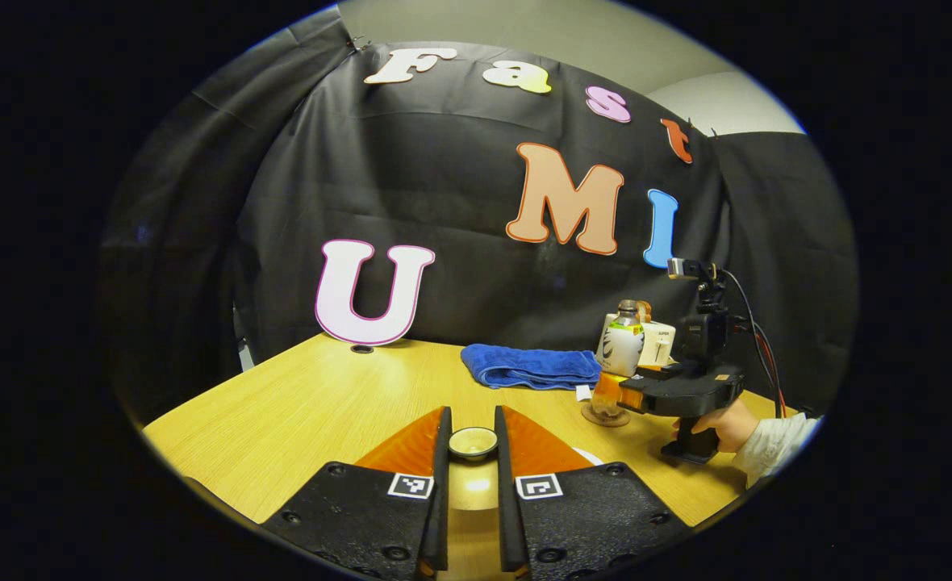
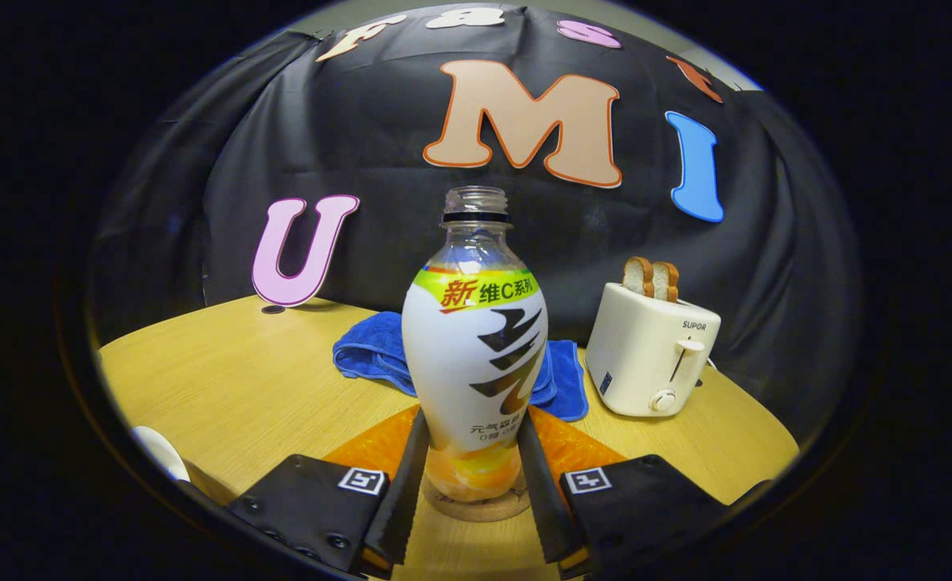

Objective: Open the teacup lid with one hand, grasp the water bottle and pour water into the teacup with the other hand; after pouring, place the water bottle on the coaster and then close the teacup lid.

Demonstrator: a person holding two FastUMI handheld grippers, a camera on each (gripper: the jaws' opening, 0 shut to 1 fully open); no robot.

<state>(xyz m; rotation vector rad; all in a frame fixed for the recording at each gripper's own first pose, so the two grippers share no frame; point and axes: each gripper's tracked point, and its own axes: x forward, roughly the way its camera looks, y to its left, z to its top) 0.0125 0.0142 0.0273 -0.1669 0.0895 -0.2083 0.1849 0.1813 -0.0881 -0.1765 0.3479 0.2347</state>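
- On a light wooden table [image 2: 266, 379], a clear, uncapped water bottle [image 2: 474, 355] with a white label stands upright on a round coaster [image 2: 476, 507].
- In the right gripper view, the right gripper [image 2: 469, 476] has its two black fingers [image 2: 402, 484] set against either side of the bottle's lower body, gripping it.
- The left gripper view shows the same bottle [image 1: 620, 355] from the side, with the right gripper [image 1: 629, 395] at its base and a hand [image 1: 726, 424] in a pale sleeve on the handle.
- The left gripper [image 1: 473, 452] holds a small round knob [image 1: 473, 442] between its narrow-set fingers; this appears to be the teacup lid's handle, though the lid below it is hard to make out.
- A white curved rim, possibly the teacup [image 2: 161, 453], sits at the far left edge of the right gripper view.
- Behind the bottle lies a folded blue towel [image 2: 371, 347]; to its right stands a cream toaster [image 2: 649, 355] with two bread slices [image 2: 650, 278] in it.
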